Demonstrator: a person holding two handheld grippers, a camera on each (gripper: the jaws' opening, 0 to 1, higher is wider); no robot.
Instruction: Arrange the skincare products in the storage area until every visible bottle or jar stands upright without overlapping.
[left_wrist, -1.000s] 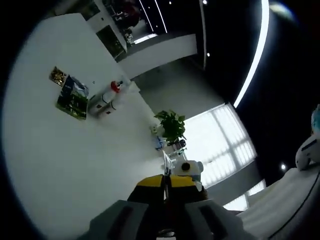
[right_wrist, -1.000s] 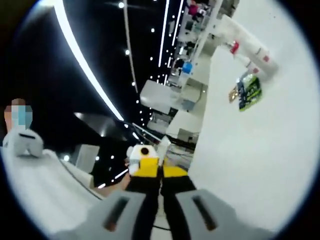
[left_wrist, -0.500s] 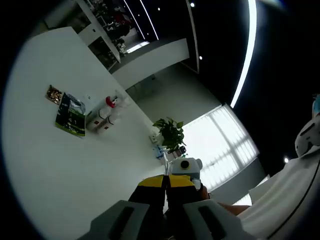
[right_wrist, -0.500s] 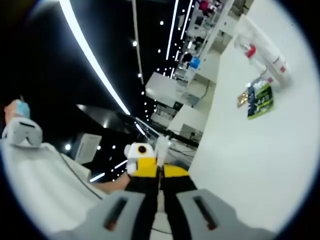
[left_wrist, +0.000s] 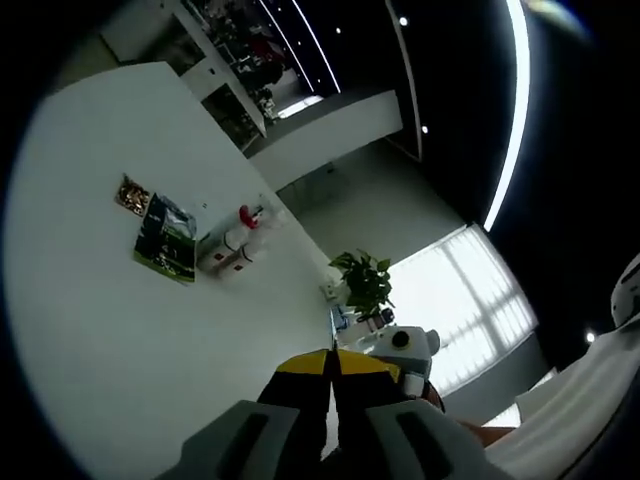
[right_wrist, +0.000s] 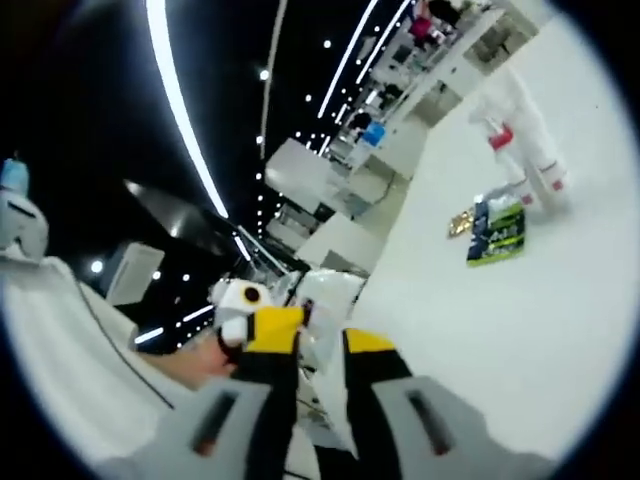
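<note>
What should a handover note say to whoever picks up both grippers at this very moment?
Left gripper: shut, holding nothing, raised over the white table and well short of the products.
Right gripper: open, empty, also away from the products.
Products: a white bottle with a red cap lies on its side at the far part of the table, with a green packet lying flat beside it and a small gold-patterned item just past the packet. The right gripper view gives the same cluster: bottle, packet.
Done: nothing is arranged yet.
Left: reach the cluster, stand the bottle upright and space the items apart.
</note>
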